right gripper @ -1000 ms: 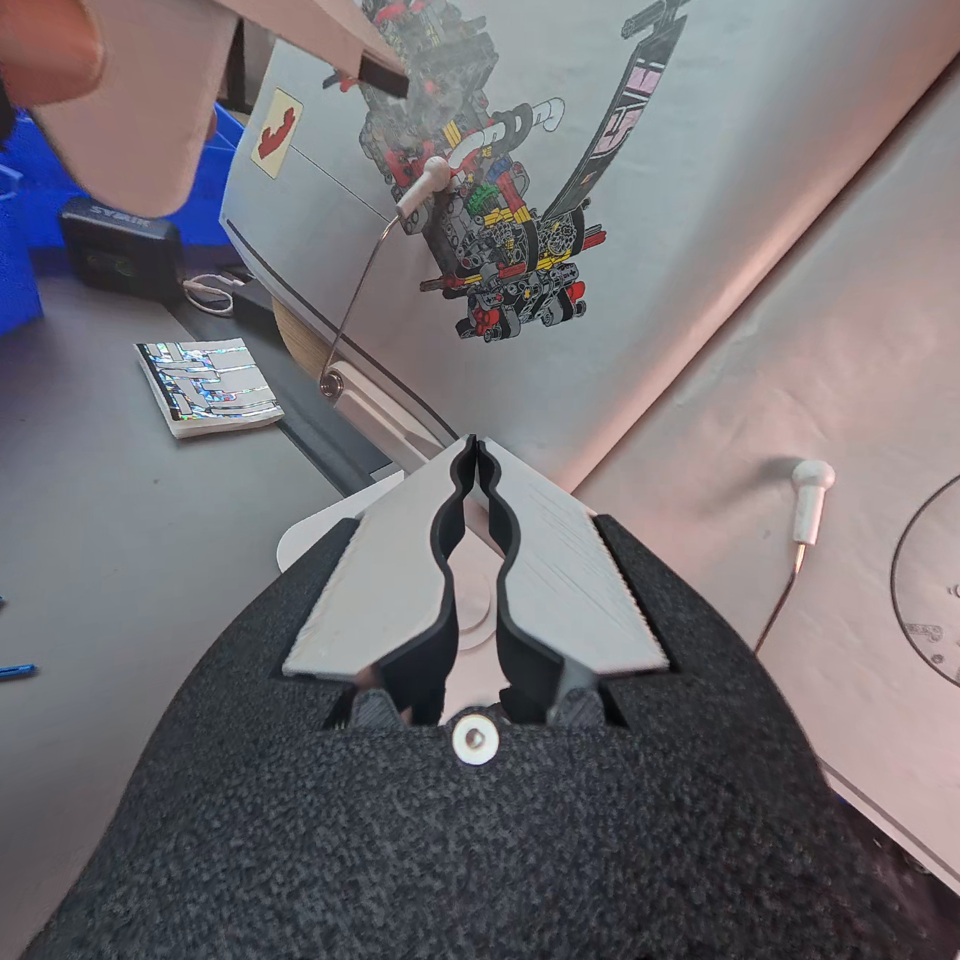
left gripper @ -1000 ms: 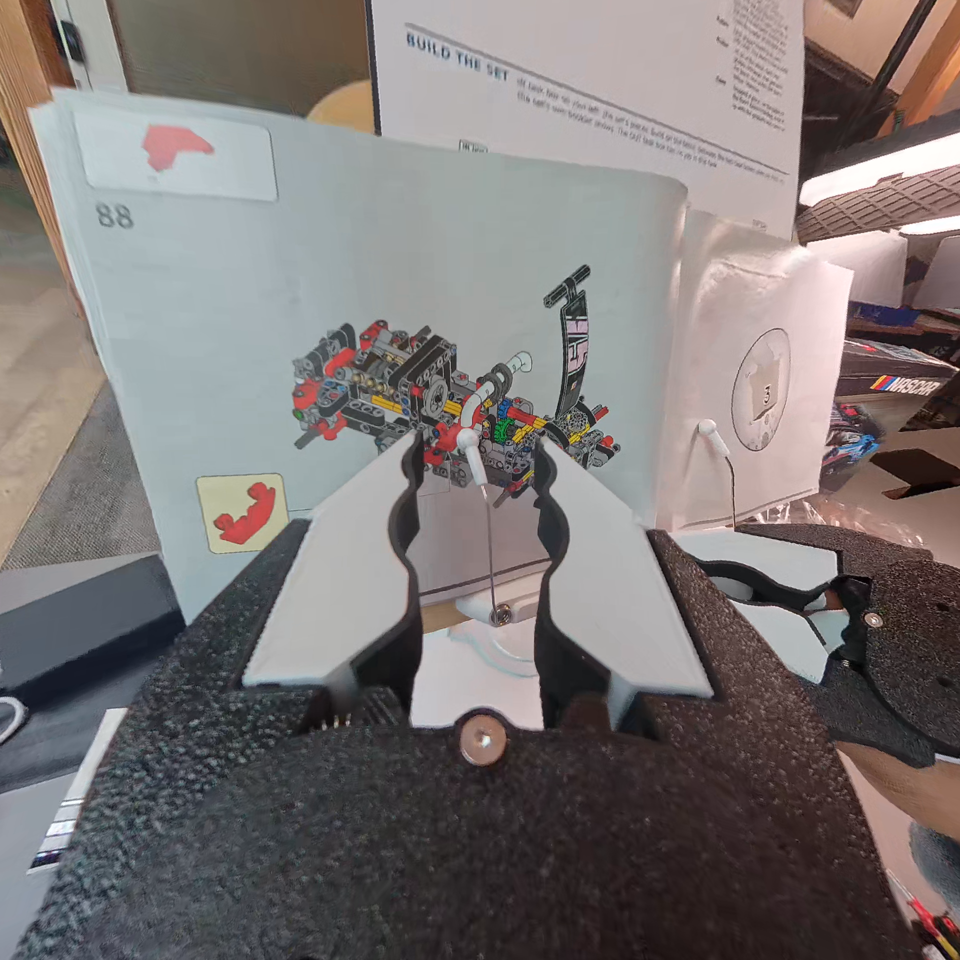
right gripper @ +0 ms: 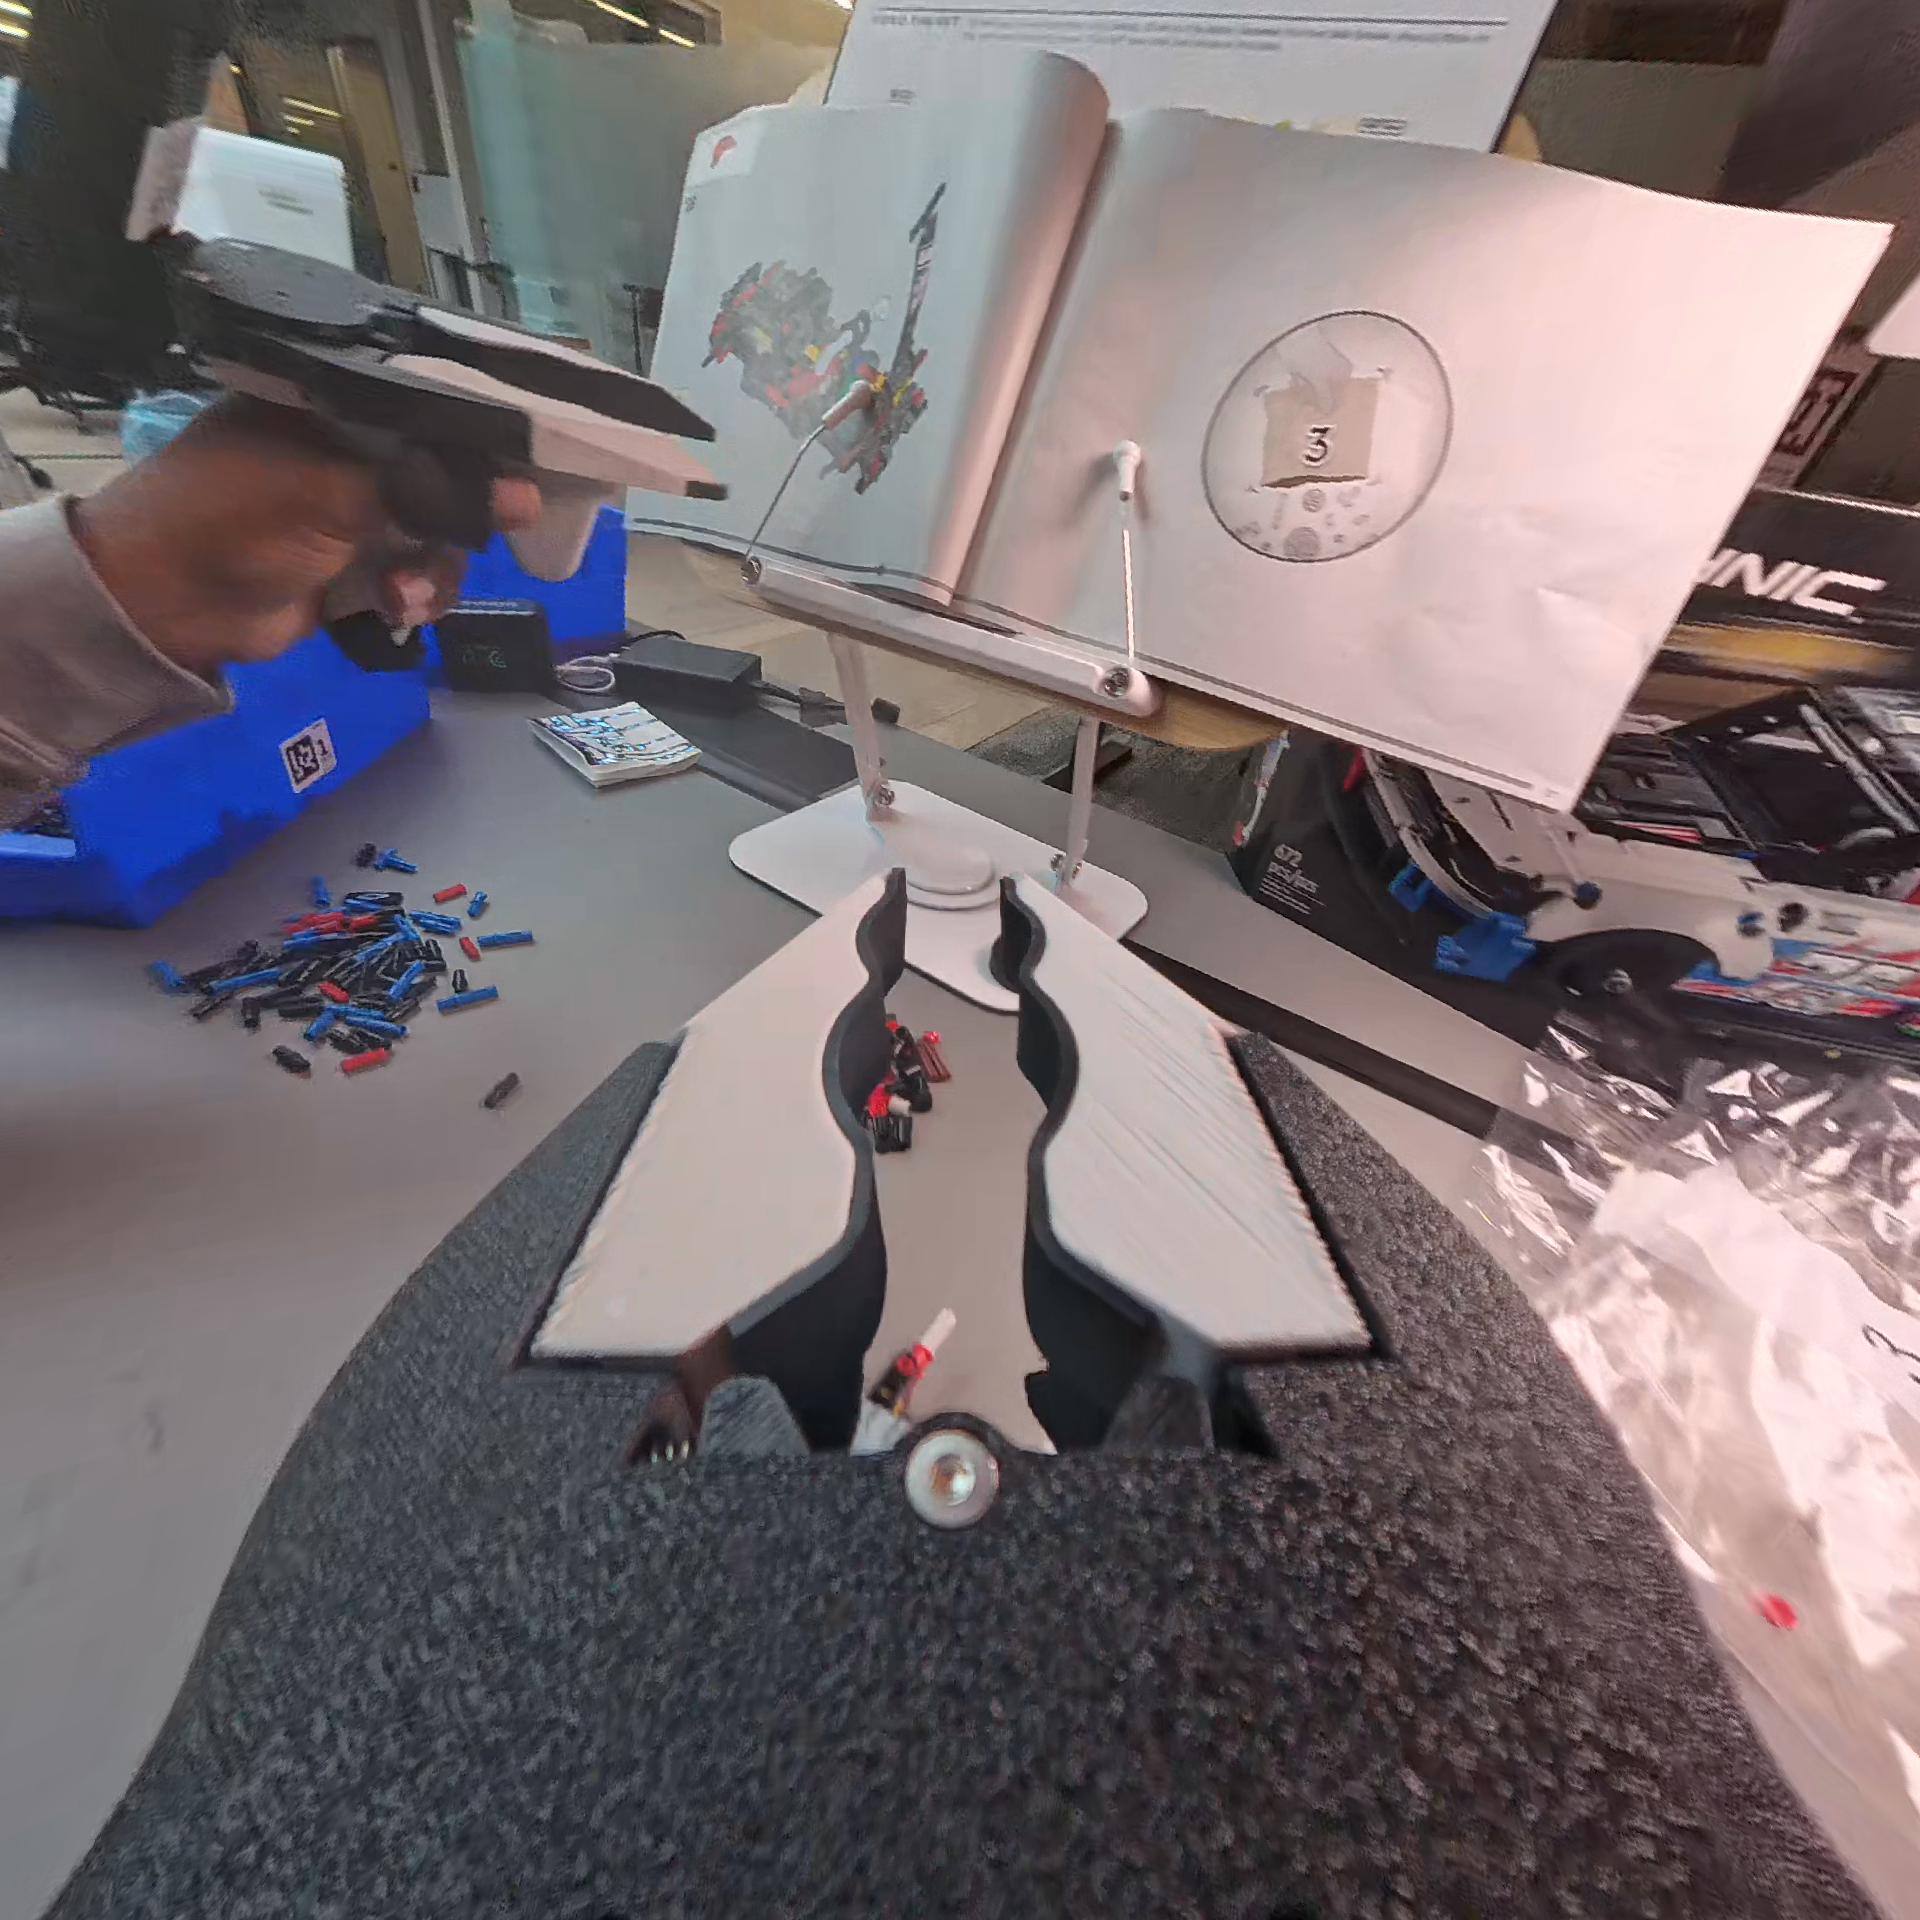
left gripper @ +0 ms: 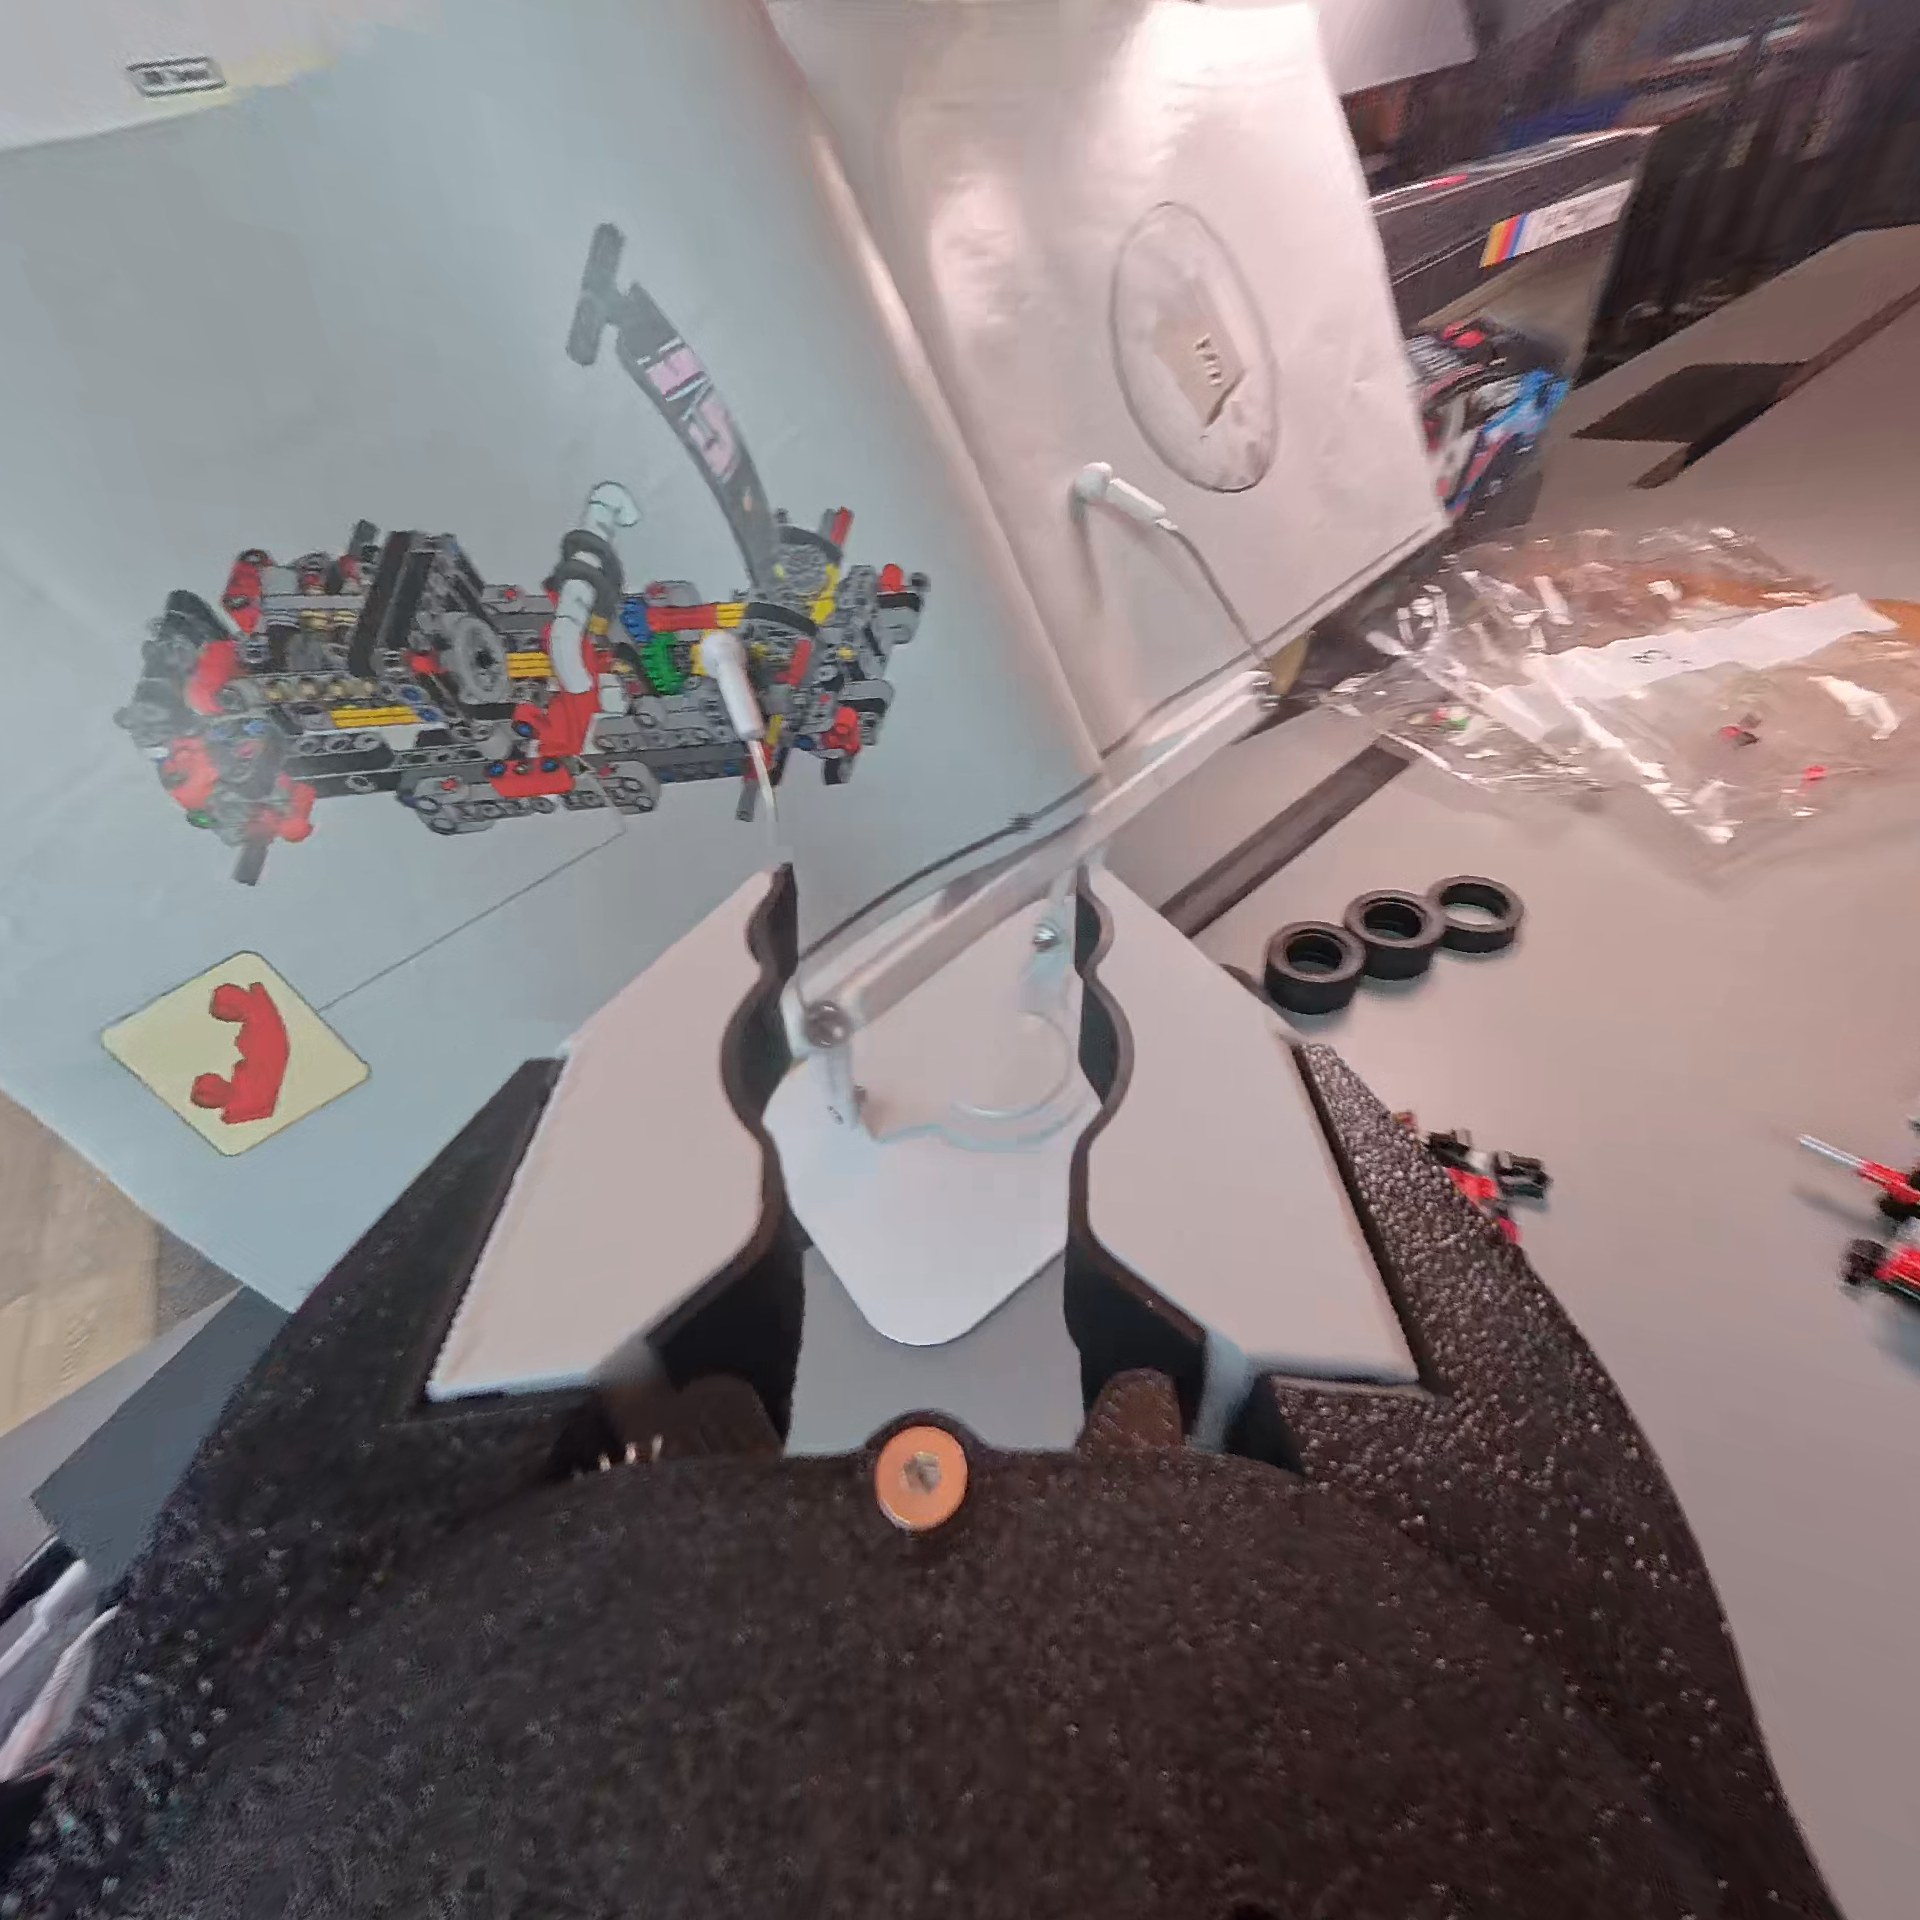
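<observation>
Grey worktop (right gripper: 208,1299) carries everything. Open instruction booklet (right gripper: 1403,436) sits tilted on a white metal book stand (right gripper: 940,665), pages pinned by two wire page holders with white tips (left gripper: 1112,494).

Only the right wrist view shows both pages whole, plus a blue bin (right gripper: 208,748) at left, a heap of small blue, black and red pins (right gripper: 343,977) on the worktop beside it, a folded sticker sheet (right gripper: 613,740), a black power adapter (right gripper: 686,660) and a partly built white and black model car (right gripper: 1714,873) to the right of the stand.

Only the left wrist view shows three black tyres (left gripper: 1392,940) in a row touching each other, right of the stand base, and small red and black assemblies (left gripper: 1881,1236) at the right edge. Crumpled clear plastic bags (left gripper: 1621,665) show in both views.

Left gripper (left gripper: 935,883) is spread wide, nothing between the fingers, pointed close at the stand's front ledge; the right wrist view shows it in the air left of the booklet, gripped by a blurred hand (right gripper: 239,551).

Right gripper (right gripper: 951,894) is spread, holding nothing, above the worktop and aimed at the stand base, with a small cluster of red and black parts (right gripper: 902,1081) lying on the worktop seen between its fingers.
</observation>
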{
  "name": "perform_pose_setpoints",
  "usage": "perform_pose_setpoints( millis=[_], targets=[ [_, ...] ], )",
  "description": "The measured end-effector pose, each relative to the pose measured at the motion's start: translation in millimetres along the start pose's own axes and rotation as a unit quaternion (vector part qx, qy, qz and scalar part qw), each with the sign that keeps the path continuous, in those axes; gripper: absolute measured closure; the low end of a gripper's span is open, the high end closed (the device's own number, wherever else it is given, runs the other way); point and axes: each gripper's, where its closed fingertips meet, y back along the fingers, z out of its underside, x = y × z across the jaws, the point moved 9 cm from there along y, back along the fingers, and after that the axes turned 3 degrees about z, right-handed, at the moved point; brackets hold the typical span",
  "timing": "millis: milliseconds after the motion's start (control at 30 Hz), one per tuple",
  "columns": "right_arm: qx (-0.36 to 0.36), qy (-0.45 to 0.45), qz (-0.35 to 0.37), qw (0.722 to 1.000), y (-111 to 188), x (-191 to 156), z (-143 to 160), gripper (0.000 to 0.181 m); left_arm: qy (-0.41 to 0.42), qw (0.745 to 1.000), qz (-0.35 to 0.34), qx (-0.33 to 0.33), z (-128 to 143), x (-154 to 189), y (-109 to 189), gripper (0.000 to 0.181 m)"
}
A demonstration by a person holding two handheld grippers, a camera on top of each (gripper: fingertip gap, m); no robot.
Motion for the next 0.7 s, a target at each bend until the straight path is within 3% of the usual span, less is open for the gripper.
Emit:
perform_pose_setpoints(
  millis=[33,167,333,400,533,633,700],
  targets=[
    [-0.003,-0.002,0.001,1.000,13,8,4,0.161,-0.001,1.000,0.023,0.008,2,11,9,0.122],
    [-0.070,0.002,-0.031,0.997,64,29,28,0.130,-0.020,0.993,0.115,0.006,23,63,47,0.104],
    [-0.159,0.050,0.030,0.986,118,58,62,0.122,-0.011,0.974,0.227,-0.022,59,124,89,0.093],
    [-0.188,0.075,0.026,0.979,131,58,74,0.128,-0.001,0.966,0.259,-0.023,72,145,103,0.092],
    [-0.175,0.191,-0.037,0.965,127,7,80,0.157,-0.017,0.958,0.282,-0.040,97,177,116,0.095],
    [-0.161,0.284,-0.060,0.943,98,-42,87,0.158,-0.026,0.952,0.296,-0.065,111,192,113,0.098],
    [-0.177,0.373,-0.033,0.910,77,-57,95,0.158,-0.025,0.948,0.307,-0.075,116,198,109,0.097]
  ],
)
